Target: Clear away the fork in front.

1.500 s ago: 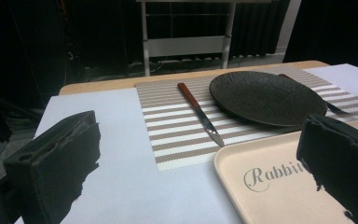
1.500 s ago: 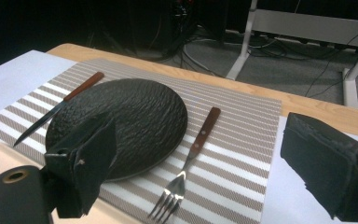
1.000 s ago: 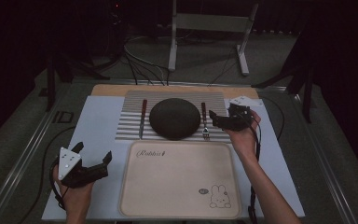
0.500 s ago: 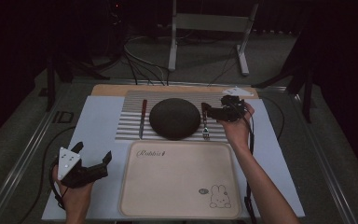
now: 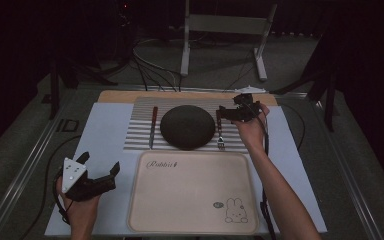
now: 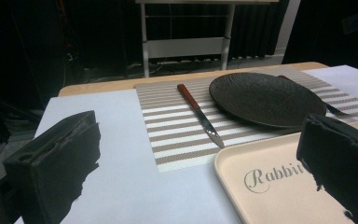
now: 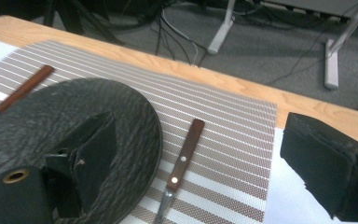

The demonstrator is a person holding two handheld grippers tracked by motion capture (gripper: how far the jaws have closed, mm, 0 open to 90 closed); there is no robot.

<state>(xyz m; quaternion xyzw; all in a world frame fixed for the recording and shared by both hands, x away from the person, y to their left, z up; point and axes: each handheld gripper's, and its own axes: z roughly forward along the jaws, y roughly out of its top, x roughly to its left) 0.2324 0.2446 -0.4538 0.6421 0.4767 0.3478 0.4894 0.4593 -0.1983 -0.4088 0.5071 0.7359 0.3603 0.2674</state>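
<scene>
The fork (image 5: 220,133) lies on the striped placemat (image 5: 140,131) right of centre in the high view, just beside the right edge of the dark plate (image 5: 187,126), with its wooden handle toward the far side of the bench (image 5: 120,95). In the right gripper view the handle (image 7: 185,154) runs down the middle of the frame between the two black jaws, which stand wide apart and touch nothing; one jaw hangs over the plate's rim (image 7: 144,140), the other over the white sheet at the right edge. The right gripper (image 5: 230,113) hovers above the far end of the fork in the high view. The left gripper (image 5: 99,176) sits at the lower left of that frame, over the white sheet (image 5: 100,130) beside the beige tray (image 5: 190,200), with its jaws also spread and empty. A knife (image 5: 152,126) with a reddish handle lies on the placemat left of the plate, well apart from the fork.
</scene>
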